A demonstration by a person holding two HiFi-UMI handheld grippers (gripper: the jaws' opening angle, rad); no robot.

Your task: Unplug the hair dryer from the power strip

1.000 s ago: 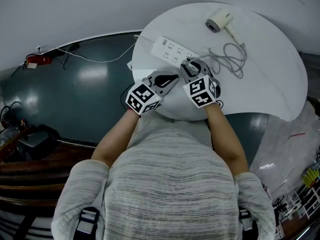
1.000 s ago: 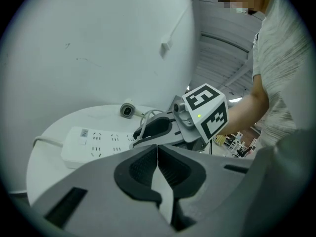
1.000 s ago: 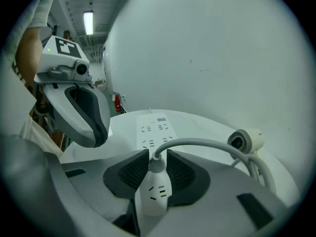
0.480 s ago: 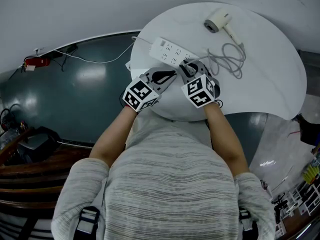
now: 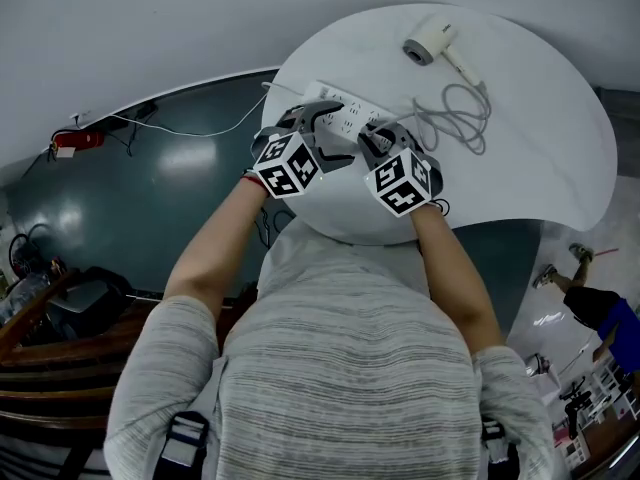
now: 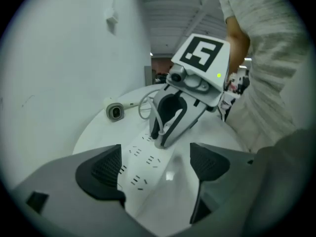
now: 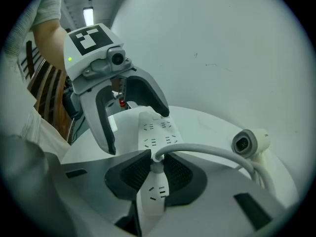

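Plug (image 7: 155,168) of the hair dryer (image 5: 430,43) still sits in a socket of the white power strip (image 7: 158,132), so the unplugging itself is not yet done. The right claw (image 7: 157,164) has just been closing and now pinches the plug from both sides, with its dark pads pressed on the white body where the grey cord (image 5: 455,118) leaves it. The left claw (image 6: 154,168) has just been opening. Its jaws stand wide and straddle the far end of the strip, which lies between the pads with neither pad touching it. By the look of it, the grasp is made and the bracing hand is only arriving. What is left is to pin the strip down and draw the plug out

The dryer lies on its side near the upper edge of the round white tabletop (image 5: 540,158), well apart from the strip, with its cord heaped in loose loops between the two. A thin white lead (image 5: 190,128) trails across the dark green floor (image 5: 150,208) towards a small red object (image 5: 62,140) at far left. Nothing lies across the plug. The likeliest hindrances are the two claws working close together and the slack cord just beside the right one, which could drag. Part of another person (image 5: 598,316) shows at the lower right edge, clear of the work
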